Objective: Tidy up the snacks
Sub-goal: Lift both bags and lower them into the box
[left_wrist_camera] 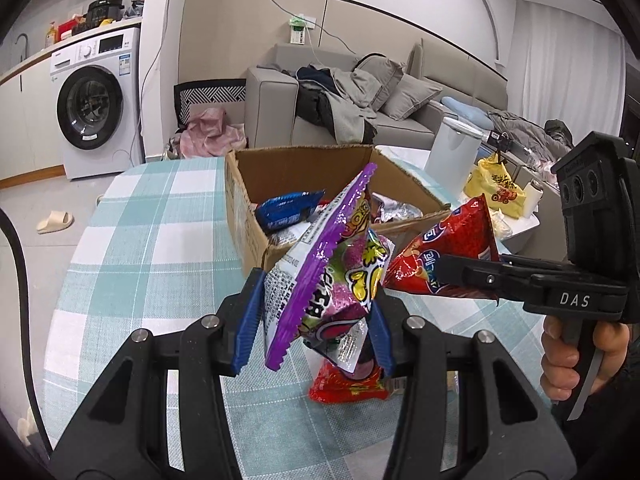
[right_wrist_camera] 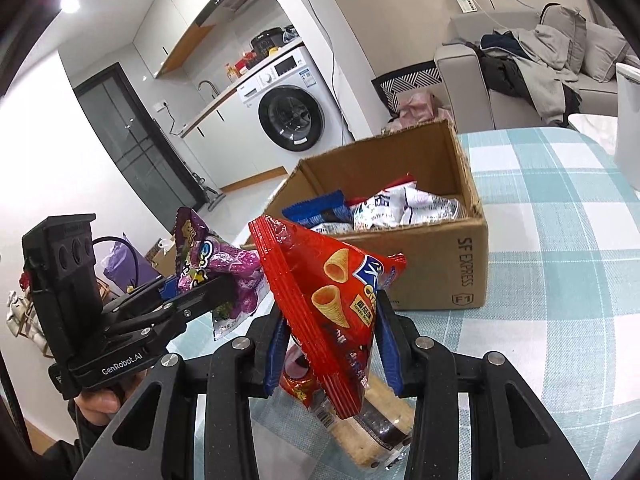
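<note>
A: Nearest the lens, the left gripper (left_wrist_camera: 316, 312) is clamped on the crinkly purple foil snack bag (left_wrist_camera: 340, 280), lifted off the teal-checked tablecloth (left_wrist_camera: 160, 208).

B: And to its right?

A: The right gripper (right_wrist_camera: 332, 344) is closed on the shiny red cone-snack bag (right_wrist_camera: 332, 292), long axis tilted, tip down.

B: Where is the target?

A: The open brown cardboard box (right_wrist_camera: 452, 264) lies ahead of both claws, across the table, already holding blue and silver packets. It looks about equally near to both bags, so either probably goes forward and over the near wall.

B: Anything left?

A: A red packet (left_wrist_camera: 348, 388) and a clear-wrapped biscuit pack (right_wrist_camera: 380, 432) lie below.
</note>
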The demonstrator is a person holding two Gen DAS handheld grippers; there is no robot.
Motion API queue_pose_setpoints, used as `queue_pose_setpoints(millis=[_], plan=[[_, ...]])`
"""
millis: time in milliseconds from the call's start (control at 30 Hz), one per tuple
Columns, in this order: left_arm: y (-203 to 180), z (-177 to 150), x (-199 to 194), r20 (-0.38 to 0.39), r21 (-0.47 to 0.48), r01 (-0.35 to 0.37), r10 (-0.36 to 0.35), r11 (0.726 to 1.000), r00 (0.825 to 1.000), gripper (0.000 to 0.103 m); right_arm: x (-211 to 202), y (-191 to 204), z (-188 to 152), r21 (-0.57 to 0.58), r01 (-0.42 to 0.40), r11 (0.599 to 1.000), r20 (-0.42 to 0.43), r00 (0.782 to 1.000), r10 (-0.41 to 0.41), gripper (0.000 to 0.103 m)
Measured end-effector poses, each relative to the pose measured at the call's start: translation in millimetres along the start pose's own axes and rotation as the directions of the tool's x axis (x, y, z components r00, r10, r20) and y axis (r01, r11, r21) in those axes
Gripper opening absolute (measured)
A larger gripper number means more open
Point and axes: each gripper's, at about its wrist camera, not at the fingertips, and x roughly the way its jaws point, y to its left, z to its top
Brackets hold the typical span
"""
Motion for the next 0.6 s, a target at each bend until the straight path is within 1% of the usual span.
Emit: queue_pose_setpoints(millis=[200,367,600], plan=[[-8,15,-5,0.025,-0.016,0.005,-0.005,1.0,1.0,0.045,-6,4,7,0.004,-0.004,1.0,0.031,1.0,0.004,0.04],[-17,32,-9,0.047,0.003,-0.012,0.012,1.0,0.999,0.045,-14,6,15,0.009,-0.005,1.0,0.069,0.998,0.005,0.04],[-30,60,-11,0.081,0.022,-0.04,0.038,0.999,0.996,0.045,-20,4,33,0.008,0.031,0.999,0.096,0.995,-0.031,0.04]])
